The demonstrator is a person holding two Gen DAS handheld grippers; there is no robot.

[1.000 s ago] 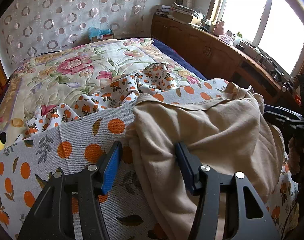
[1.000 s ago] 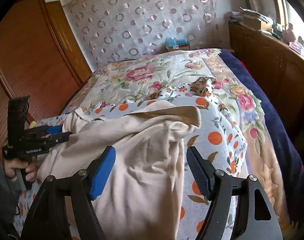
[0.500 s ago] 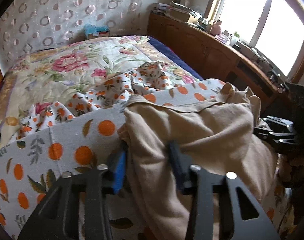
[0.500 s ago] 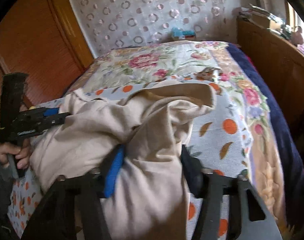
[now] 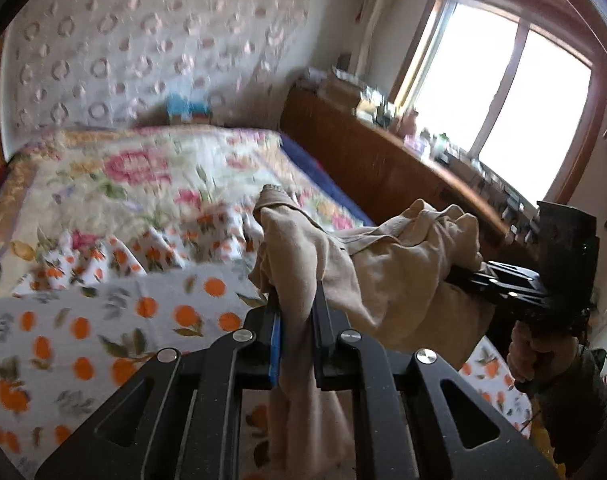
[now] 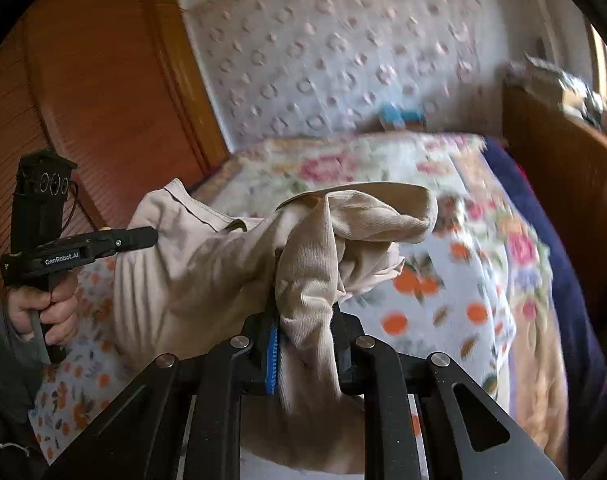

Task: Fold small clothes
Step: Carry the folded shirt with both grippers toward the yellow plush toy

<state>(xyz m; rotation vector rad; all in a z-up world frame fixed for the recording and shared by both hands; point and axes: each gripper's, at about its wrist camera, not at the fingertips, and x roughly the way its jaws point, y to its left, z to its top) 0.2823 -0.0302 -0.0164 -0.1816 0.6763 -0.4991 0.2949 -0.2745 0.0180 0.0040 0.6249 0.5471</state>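
Left wrist view: the left gripper (image 5: 296, 322) has its jaws closing, and its pads already pinch a bunched fold of the beige garment (image 5: 387, 264). The garment hangs clear of the orange-print sheet (image 5: 103, 328) at the near edge of the bed. The rest of the cloth spans across to the right gripper (image 5: 469, 278), which grips the other end; a hand (image 5: 537, 356) holds its handle at the right edge of the frame. The floral quilt (image 5: 143, 168) covers the far part of the bed. A blue box (image 5: 183, 106) sits at the head of the bed; its contents cannot be made out. One second earlier the jaws stood wide apart on either side of the cloth, and the garment lay flat on the sheet.

Right wrist view: the right gripper (image 6: 305, 332) has its jaws closing, with a thick ribbed fold of the beige garment (image 6: 207, 264) clamped between them. The garment is lifted above the orange-print sheet (image 6: 443, 312) and stretches left to the left gripper (image 6: 143, 238), held in a hand (image 6: 43, 308). One second earlier these jaws were spread and the cloth rested on the bed.
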